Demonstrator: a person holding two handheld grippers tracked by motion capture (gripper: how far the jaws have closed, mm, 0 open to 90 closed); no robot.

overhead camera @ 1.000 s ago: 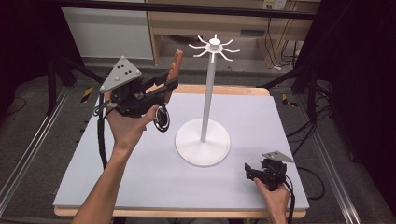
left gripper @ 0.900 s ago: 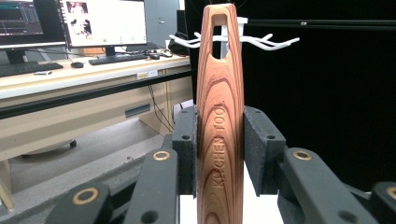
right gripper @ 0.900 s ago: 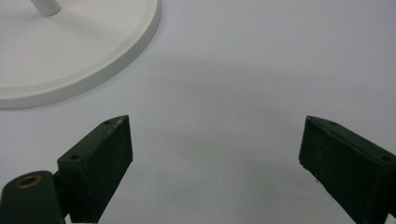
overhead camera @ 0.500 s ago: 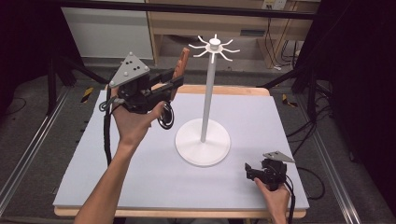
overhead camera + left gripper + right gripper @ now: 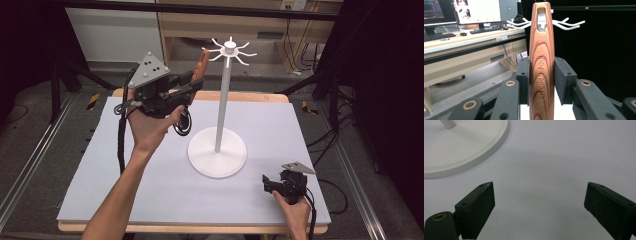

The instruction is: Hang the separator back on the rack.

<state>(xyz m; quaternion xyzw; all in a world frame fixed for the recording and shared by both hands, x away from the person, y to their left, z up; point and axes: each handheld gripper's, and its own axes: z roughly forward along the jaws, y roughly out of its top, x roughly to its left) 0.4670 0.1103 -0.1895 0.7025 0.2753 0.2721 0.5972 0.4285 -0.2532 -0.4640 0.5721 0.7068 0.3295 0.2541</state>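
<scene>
Hanging a wooden kitchen tool on the white hook stand.

On the left, the left gripper (image 5: 192,85) is clenched tight on the wooden handle (image 5: 541,65) of the kitchen tool, holding it up in the air just beside the top of the hook stand (image 5: 225,100); the tool's dark wire end (image 5: 183,122) dangles below the hand. The handle has a hanging hole (image 5: 542,20) near its tip, and the white hooks (image 5: 567,24) show right behind it. To do this well, I think the hole should line up with one hook, slide over it slowly, and only then should the jaws let go. On the right, the right gripper (image 5: 267,184) rests low on the table (image 5: 300,130) near the stand's base (image 5: 461,152), jaws spread wide with nothing in them.
</scene>
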